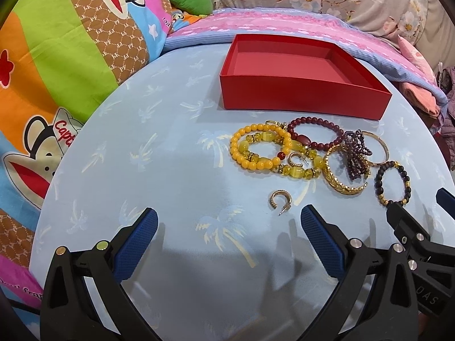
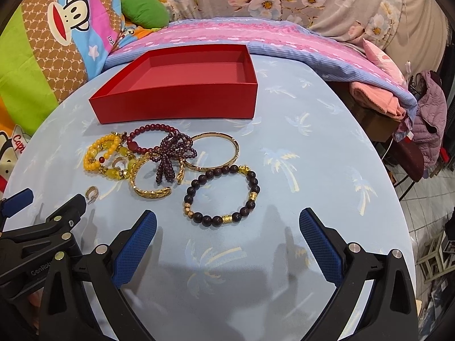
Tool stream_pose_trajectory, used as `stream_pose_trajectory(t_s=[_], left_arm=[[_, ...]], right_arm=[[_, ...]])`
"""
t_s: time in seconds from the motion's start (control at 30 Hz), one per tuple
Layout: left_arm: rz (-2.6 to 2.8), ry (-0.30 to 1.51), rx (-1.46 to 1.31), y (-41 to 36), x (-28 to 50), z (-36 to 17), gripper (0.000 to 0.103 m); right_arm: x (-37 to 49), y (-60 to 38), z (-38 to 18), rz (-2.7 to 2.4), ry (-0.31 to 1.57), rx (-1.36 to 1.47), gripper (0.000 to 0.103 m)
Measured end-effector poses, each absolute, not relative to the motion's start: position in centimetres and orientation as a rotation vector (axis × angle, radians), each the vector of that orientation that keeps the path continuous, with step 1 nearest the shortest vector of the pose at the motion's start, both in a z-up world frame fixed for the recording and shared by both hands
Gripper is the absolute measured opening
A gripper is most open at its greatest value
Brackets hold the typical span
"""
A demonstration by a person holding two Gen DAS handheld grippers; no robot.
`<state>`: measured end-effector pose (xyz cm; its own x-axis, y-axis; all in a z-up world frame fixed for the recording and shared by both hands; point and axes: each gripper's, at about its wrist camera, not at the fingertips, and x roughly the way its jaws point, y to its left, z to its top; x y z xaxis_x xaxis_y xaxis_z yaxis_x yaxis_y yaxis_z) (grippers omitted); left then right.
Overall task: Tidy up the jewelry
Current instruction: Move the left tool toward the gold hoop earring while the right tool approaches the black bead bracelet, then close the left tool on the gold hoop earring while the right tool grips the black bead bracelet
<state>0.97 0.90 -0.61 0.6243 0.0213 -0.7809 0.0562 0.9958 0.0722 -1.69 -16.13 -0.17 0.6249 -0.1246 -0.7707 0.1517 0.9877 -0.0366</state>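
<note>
An open box (image 1: pixel 301 85) is set toward the back of the bench (image 1: pixel 142 170); bracelets (image 1: pixel 307 153) are heaped before it, and one earring (image 1: pixel 280 200) is placed nearer, apart.

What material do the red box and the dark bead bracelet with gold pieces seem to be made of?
The red box looks like matte cardboard: thin straight walls, no gloss. The dark bracelet seems to be polished wood or stone beads, each with a soft highlight; its gold spacers look metallic, but plated plastic is also possible.
</note>
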Motion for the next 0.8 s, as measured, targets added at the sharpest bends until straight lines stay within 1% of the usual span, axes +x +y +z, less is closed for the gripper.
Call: stream_pose_trajectory(t_s=[0.6, 0.8], left_arm=[[0.016, 0.923, 0.06, 2.2, 2.4, -1.2, 0.096], [0.023, 0.918, 0.045, 2.7, 2.9, -0.9, 0.096]], right_arm=[[-0.4, -17.6, -0.5, -0.147, 0.883, 0.055, 0.097], [0.1, -18.0, -0.2, -0.139, 0.878, 0.074, 0.09]])
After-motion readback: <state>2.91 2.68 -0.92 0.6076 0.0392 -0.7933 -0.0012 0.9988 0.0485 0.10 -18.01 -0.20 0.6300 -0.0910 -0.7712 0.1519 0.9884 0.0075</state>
